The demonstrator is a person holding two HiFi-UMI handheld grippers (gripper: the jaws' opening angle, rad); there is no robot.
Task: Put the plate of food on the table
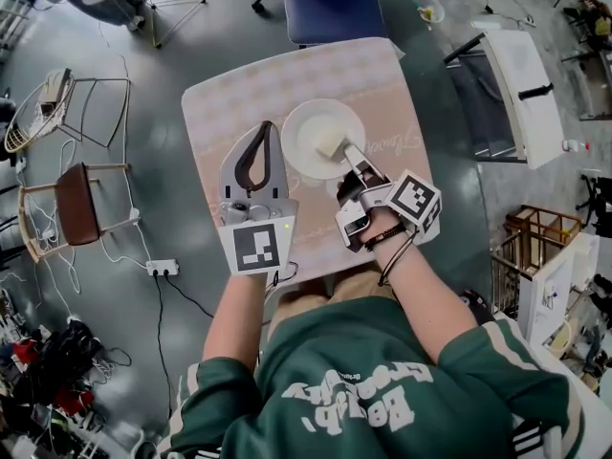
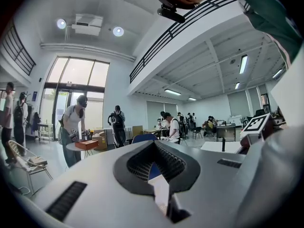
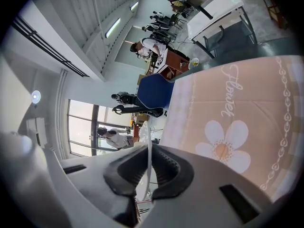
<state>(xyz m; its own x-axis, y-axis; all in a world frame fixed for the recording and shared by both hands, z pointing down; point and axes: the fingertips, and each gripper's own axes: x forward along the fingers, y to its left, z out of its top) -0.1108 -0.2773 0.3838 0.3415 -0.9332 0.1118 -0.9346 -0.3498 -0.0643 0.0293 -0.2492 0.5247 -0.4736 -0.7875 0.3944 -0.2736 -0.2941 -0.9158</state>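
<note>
A cloth-covered table (image 1: 215,108) stands on grey floor, a blue chair (image 1: 325,3) at its far edge. The plate (image 1: 304,127) of food (image 1: 331,144) is mid-table, its near rim pinched by the right gripper (image 1: 350,153). Just beside it, the left gripper (image 1: 267,129) is closed and empty.

The plate (image 1: 311,127) sits on the surface (image 1: 229,103), the food (image 1: 332,144) on its near right part. The right tool (image 1: 351,153) pinches the plate's near right rim; the left tool (image 1: 267,132) lies just left of the plate, over the surface. A chair (image 1: 325,3) stands behind the surface, a stool (image 1: 78,204) well to its left.
</note>
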